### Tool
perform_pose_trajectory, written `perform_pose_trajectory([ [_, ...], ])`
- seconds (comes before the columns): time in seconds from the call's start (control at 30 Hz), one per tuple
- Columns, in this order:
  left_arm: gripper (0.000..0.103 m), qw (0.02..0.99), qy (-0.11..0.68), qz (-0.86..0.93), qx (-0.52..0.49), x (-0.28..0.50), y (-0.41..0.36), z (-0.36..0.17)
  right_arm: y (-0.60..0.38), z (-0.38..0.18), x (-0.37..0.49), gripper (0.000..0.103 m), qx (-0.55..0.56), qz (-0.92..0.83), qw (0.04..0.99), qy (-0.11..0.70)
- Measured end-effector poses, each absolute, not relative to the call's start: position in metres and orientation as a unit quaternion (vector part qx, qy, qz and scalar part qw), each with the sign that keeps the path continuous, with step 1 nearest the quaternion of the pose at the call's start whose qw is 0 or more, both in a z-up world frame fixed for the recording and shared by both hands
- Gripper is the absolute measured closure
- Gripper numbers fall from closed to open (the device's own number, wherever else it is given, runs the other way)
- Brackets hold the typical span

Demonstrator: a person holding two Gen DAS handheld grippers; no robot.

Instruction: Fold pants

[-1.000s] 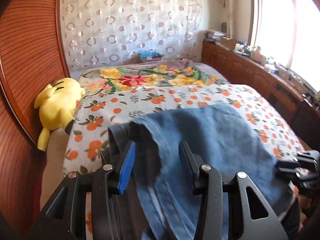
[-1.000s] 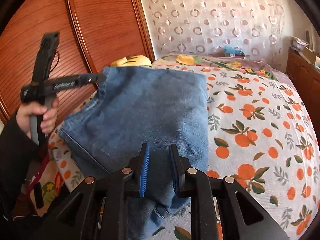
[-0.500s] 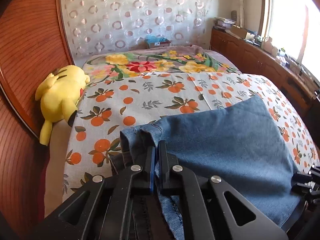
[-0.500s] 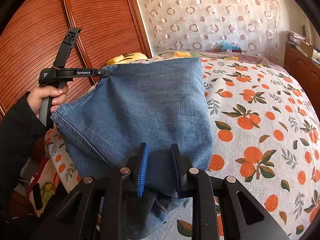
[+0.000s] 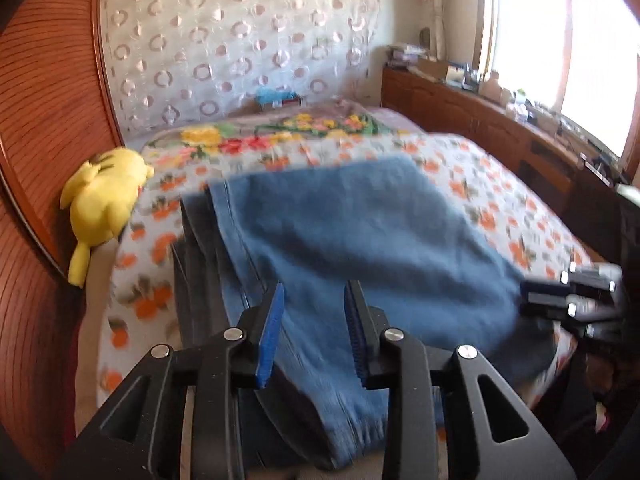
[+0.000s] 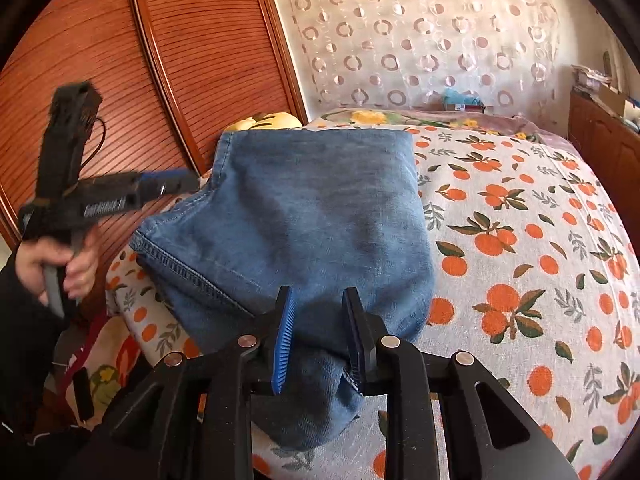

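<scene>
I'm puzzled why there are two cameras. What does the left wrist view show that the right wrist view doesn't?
Only the left wrist view: the bright window and the cabinet below it. Only the right wrist view: a hand and black sleeve. Both: the jeans on the bedspread, and the curtain behind.

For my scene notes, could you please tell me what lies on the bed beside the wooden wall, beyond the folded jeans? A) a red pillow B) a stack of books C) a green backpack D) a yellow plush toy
D: a yellow plush toy lies at the bed's edge against the wooden wall, past the folded jeans.
</scene>
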State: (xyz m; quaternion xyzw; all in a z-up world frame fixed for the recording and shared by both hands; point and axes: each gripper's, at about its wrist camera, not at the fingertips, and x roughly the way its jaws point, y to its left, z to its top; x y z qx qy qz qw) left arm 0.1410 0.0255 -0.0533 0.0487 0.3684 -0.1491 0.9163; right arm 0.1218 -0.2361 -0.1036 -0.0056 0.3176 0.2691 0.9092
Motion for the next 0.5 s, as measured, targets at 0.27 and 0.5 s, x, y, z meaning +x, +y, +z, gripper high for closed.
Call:
perform_pose_trajectory([
  [0.27, 0.071, 0.909, 0.391, -0.140, 0.037, 0.129, 0.031, -0.079, -0.233, -0.110, 0.122, 0.075, -0.009, 0.267, 0.909, 0.320],
  [0.5, 0.071, 0.912, 0.389, -0.123, 0.048, 0.127, 0.021, -0.085, -0.231, -0.114, 0.123, 0.072, -0.009, 0.265, 0.910, 0.318],
])
